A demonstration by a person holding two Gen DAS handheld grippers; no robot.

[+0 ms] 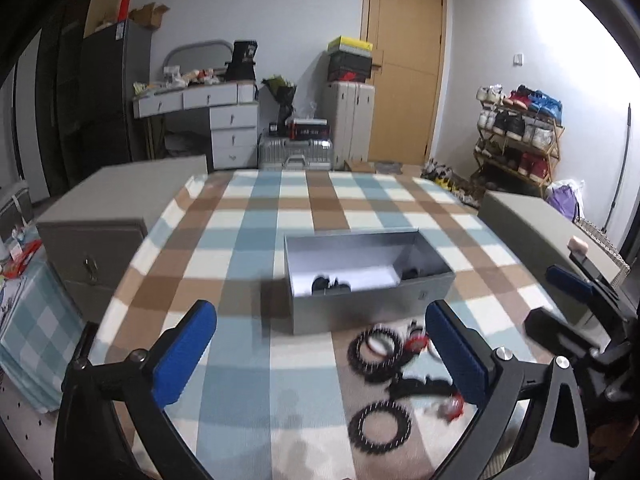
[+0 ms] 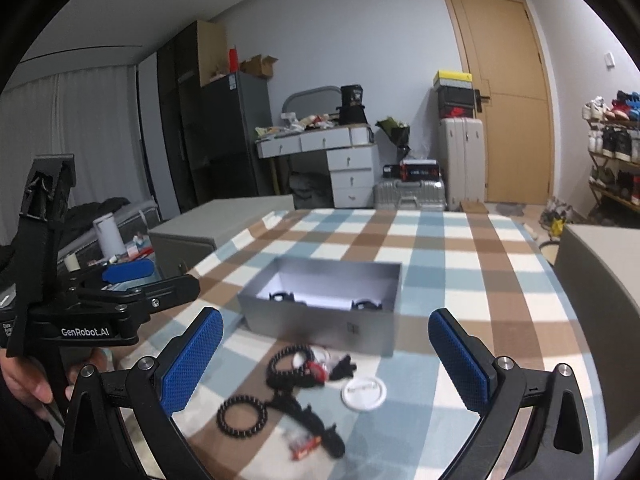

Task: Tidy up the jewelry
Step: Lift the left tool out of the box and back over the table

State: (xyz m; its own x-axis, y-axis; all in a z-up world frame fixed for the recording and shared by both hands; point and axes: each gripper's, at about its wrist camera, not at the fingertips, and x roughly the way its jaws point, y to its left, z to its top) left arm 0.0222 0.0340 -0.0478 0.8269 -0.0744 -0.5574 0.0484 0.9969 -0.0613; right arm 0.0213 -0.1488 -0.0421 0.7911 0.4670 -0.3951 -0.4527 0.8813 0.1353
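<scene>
A pile of jewelry lies on the plaid tablecloth in front of an open grey box. It holds black bead bracelets, small red pieces and a white round disc. Dark pieces lie inside the box. My left gripper hovers open to the left of the pile, nothing between its blue pads. My right gripper stands open above the pile, holding nothing.
Grey cabinets flank the table on the left and the right. A hand holds the left gripper's handle. A desk, suitcases, a shoe rack and a door stand beyond the table's far edge.
</scene>
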